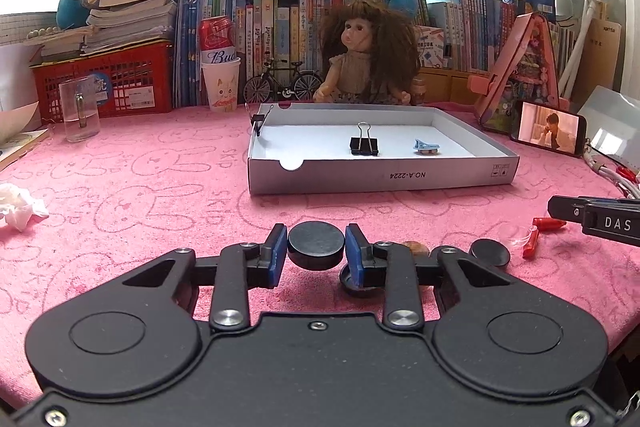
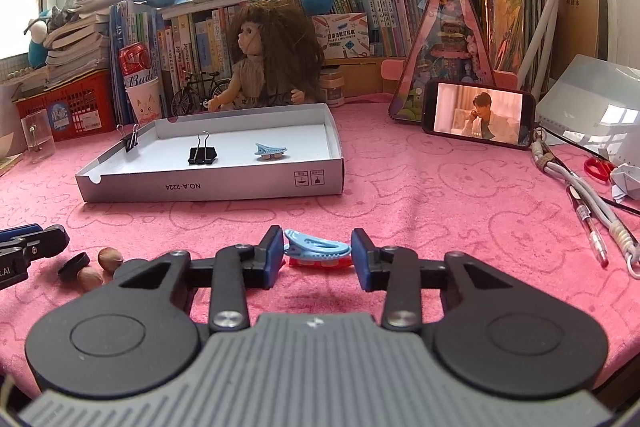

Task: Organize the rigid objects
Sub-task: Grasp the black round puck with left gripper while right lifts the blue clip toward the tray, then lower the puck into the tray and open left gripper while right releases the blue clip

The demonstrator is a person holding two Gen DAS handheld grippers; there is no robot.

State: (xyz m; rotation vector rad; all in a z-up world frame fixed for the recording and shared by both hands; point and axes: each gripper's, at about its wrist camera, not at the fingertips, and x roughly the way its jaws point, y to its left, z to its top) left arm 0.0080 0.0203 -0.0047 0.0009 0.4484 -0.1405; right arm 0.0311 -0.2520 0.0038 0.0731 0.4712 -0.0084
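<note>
My left gripper [image 1: 316, 239] is shut on a black round disc [image 1: 316, 247], its blue pads pressed on both sides, just above the pink cloth. A black cap [image 1: 354, 283] lies under its right finger and another black disc [image 1: 490, 253] to the right. My right gripper [image 2: 318, 243] is shut on a light blue clip [image 2: 318, 245], which sits over a red clip [image 2: 320, 261]. Ahead stands the white box lid [image 1: 380, 179] [image 2: 208, 187], which holds a black binder clip [image 1: 363, 145] and a blue clip [image 1: 426, 147], with another binder clip [image 1: 259, 121] on its left wall.
Two nuts [image 2: 100, 267] and a black ring [image 2: 74, 263] lie left of the right gripper. A glass [image 1: 79, 109], a doll [image 1: 362, 59] and a phone [image 2: 478, 115] stand behind the box. Pens and a cord [image 2: 592, 223] lie at the right, crumpled tissue [image 1: 20, 211] at the left.
</note>
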